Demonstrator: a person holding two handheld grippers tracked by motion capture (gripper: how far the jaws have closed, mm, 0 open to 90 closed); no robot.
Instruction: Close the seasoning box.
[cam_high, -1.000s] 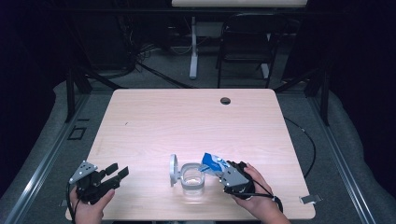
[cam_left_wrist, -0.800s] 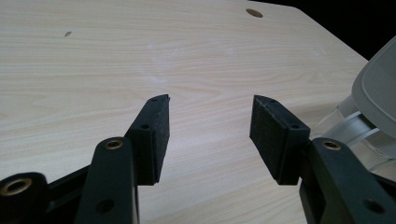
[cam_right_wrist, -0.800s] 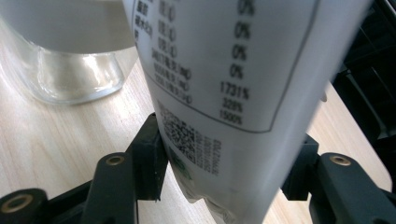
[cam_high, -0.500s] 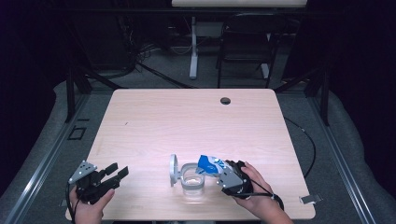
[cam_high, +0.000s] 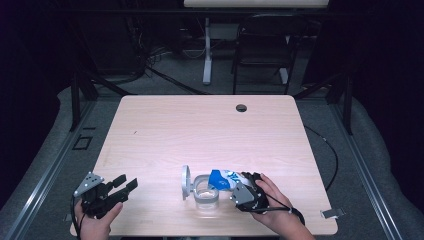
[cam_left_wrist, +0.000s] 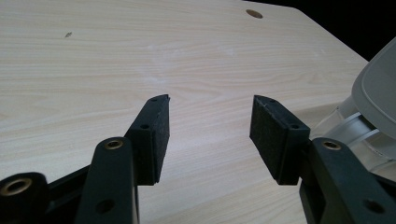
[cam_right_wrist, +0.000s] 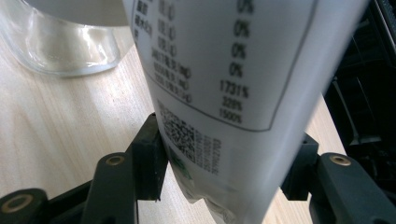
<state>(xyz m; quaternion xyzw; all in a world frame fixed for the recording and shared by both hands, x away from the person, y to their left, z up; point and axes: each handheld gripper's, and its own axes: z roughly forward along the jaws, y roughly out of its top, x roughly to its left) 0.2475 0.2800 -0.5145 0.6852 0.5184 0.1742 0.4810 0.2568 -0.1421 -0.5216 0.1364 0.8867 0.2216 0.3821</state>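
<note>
My right gripper is shut on a blue and white pouch, which lies tilted with its far end over a clear glass jar. The jar's grey lid stands swung open on its left side. In the right gripper view the pouch's white printed back sits pinched between the pads of my right gripper, and the jar stands just beyond. My left gripper rests at the table's near left corner, open with nothing between its pads; the jar and lid show at that view's right edge.
The light wooden table has a round cable hole near its far edge. A chair and a desk leg stand on the floor beyond it. A small metal clip lies off the near right corner.
</note>
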